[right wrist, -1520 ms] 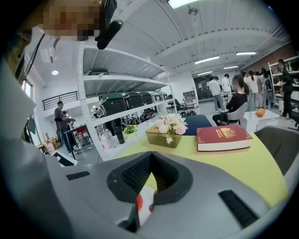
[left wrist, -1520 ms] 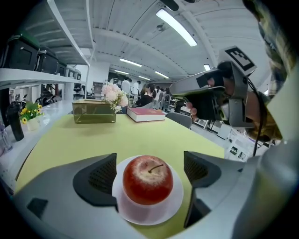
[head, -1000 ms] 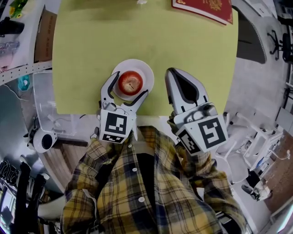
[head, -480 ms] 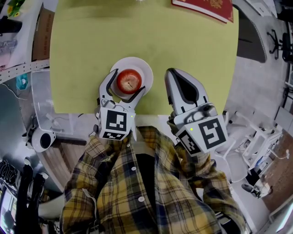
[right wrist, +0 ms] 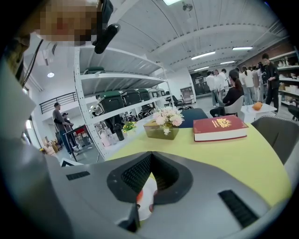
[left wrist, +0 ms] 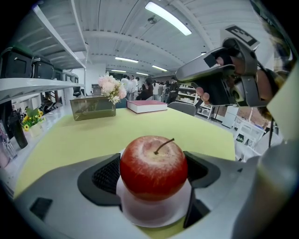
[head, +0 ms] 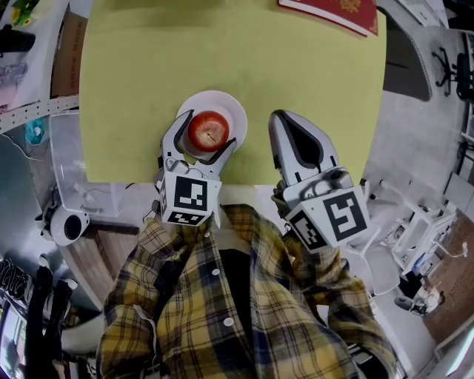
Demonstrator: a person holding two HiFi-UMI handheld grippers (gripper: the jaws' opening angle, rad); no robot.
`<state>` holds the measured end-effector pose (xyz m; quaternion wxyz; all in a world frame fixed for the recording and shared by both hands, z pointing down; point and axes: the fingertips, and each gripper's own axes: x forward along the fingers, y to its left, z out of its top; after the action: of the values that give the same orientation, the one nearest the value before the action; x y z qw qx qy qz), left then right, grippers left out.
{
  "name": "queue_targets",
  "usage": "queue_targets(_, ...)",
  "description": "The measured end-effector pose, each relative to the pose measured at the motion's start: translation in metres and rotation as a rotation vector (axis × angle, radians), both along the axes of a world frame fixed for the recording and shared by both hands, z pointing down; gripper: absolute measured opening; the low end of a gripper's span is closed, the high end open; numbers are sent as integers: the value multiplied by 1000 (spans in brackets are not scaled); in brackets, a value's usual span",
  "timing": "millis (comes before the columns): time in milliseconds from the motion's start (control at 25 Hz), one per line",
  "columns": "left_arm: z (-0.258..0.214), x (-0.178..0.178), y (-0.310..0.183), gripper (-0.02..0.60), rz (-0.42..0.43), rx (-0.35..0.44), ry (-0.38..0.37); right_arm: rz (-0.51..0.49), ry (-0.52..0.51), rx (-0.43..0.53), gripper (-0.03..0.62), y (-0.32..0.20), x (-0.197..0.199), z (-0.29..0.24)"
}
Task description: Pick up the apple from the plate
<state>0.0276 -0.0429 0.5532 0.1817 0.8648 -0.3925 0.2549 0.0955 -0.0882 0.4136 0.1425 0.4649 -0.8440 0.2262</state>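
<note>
Straddling apple (head: 209, 130) on plate (head: 235, 111) by table (head: 311, 89) edge: left gripper (head: 207, 130) jaws wide apart; right gripper (head: 281, 116) jaws together.

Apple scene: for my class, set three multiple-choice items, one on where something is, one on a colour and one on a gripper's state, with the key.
1. Where is the apple?
A. on the white plate, between the jaws of the left gripper
B. in a bowl
C. in a basket

2. What colour is the cover of the book?
A. blue
B. red
C. black

3. How do the jaws of the right gripper stand?
A. wide apart
B. clamped on the apple
C. together, holding nothing

Key: 1 A, the left gripper view shows it sitting on the plate with a jaw on each side. 2 B, the head view and the right gripper view both show a red cover. 3 C, its own view shows the tips meeting with nothing between them.
</note>
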Motion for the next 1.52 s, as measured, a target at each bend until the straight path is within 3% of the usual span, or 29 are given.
queue_targets(800,-2,-6,-5,417,-8,-29,-1,10,-7,11,-5,0,4,-7)
queue_targets(1520,-68,-14,-46,417,-5,26,17,6,-19,83,-5,-20,-1,-52)
